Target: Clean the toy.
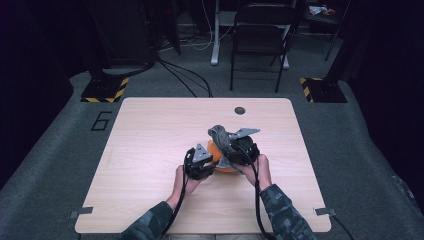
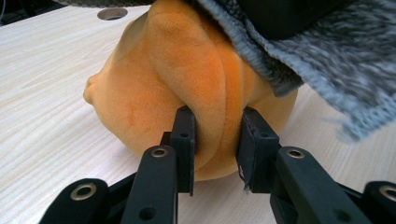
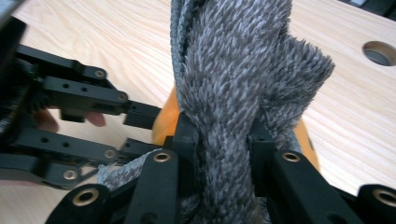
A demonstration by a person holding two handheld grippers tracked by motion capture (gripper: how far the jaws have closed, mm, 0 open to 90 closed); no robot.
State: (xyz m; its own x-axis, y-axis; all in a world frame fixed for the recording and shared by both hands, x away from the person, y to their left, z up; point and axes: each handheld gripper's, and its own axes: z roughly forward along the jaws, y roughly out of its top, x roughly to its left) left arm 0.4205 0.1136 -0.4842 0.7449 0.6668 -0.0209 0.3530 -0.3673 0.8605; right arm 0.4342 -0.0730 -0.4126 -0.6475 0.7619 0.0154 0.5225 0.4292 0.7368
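An orange plush toy [image 2: 187, 88] lies on the wooden table [image 1: 150, 130]. My left gripper [image 2: 217, 140] is shut on a fold of its orange fabric, seen from above at the toy's left [image 1: 200, 161]. A fuzzy grey knitted cloth [image 3: 233, 93] stands bunched between the pads of my right gripper [image 3: 223, 140], which is shut on it just above the toy. In the high view the grey cloth [image 1: 220, 136] rises from the right gripper [image 1: 239, 150], and the orange toy [image 1: 214, 148] peeks out between the two grippers. The left gripper's black fingers [image 3: 140, 114] touch the toy in the right gripper view.
A round cable hole [image 1: 239, 110] sits near the table's far edge. A black chair [image 1: 260, 35] and floor cables stand beyond the table. Bare tabletop stretches to the left and right of my hands.
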